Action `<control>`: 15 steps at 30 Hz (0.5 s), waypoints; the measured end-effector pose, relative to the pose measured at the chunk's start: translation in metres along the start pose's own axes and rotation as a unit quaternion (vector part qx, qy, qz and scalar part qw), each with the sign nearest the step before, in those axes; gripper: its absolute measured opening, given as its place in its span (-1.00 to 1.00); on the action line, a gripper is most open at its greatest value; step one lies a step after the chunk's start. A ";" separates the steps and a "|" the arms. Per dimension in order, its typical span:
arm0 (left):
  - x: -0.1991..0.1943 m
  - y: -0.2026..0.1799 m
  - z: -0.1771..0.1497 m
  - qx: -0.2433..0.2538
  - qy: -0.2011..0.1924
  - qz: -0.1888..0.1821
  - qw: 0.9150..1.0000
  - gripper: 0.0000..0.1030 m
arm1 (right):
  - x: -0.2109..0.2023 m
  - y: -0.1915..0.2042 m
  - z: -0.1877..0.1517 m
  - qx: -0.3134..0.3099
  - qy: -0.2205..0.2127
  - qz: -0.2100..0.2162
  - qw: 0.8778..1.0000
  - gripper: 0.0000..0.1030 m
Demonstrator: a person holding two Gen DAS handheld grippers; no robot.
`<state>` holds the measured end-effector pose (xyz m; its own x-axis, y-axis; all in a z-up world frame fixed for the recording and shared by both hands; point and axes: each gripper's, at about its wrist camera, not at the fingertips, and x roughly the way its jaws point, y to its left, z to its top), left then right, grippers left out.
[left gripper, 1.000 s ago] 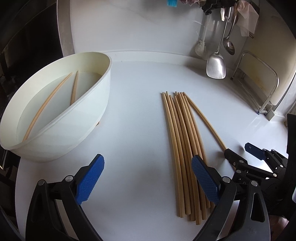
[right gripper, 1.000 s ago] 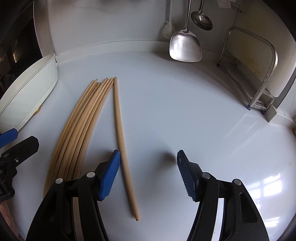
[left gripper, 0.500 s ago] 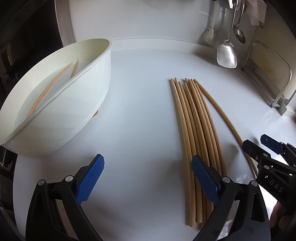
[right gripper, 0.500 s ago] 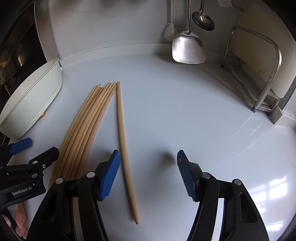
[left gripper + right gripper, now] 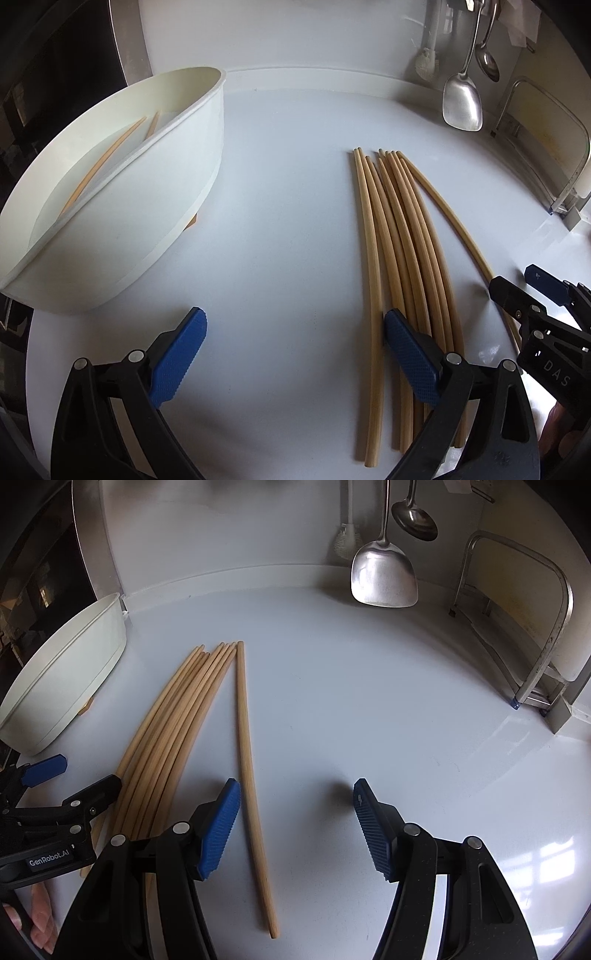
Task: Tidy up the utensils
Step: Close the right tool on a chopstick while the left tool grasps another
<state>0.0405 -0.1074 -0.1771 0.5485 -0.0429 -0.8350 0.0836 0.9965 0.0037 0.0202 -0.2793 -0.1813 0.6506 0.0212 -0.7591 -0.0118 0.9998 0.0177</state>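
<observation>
- Left wrist view, against a second back: the chopstick bundle (image 5: pixel 402 266) sits larger and nearer the lens; its leftmost stick now lies clear of the left gripper (image 5: pixel 295 354)'s right pad, on that pad's inner side. The white tub (image 5: pixel 122 206) has slid a little left in frame.
- Left wrist view, now: jaws stand wide apart, nothing between the pads pressed or held. The right pad sits over the bundle's near end; contact cannot be told. The tub, left of the bundle and well apart from it, holds 2 chopsticks (image 5: pixel 107 158) already.
- Right wrist view, since then: almost nothing shifted, but the left gripper (image 5: pixel 55 805) has come in from the left edge, beside the bundle's near end.
- Right wrist view, now: the right gripper (image 5: pixel 295 823) is partly open, empty. 1 stray chopstick (image 5: pixel 247 760) lies just right of the bundle (image 5: pixel 173 734), passing close by the left pad and within the gap.
- Risk, as I judge it: round sticks on a slick white counter (image 5: pixel 369 701) may roll if nudged. Closing over several at once could scatter the bundle, or 1 could slip free on the way to the tub.
</observation>
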 end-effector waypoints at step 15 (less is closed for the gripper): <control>0.012 -0.006 0.019 -0.004 0.009 0.001 1.000 0.82 | 0.014 0.007 0.012 -0.041 -0.006 0.014 0.999 0.17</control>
<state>0.0624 -0.1150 -0.1761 0.5341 -0.0395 -0.8445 0.0755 0.9971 0.0011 0.0379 -0.2721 -0.1842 0.6588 0.0488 -0.7507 -0.0916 0.9957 -0.0157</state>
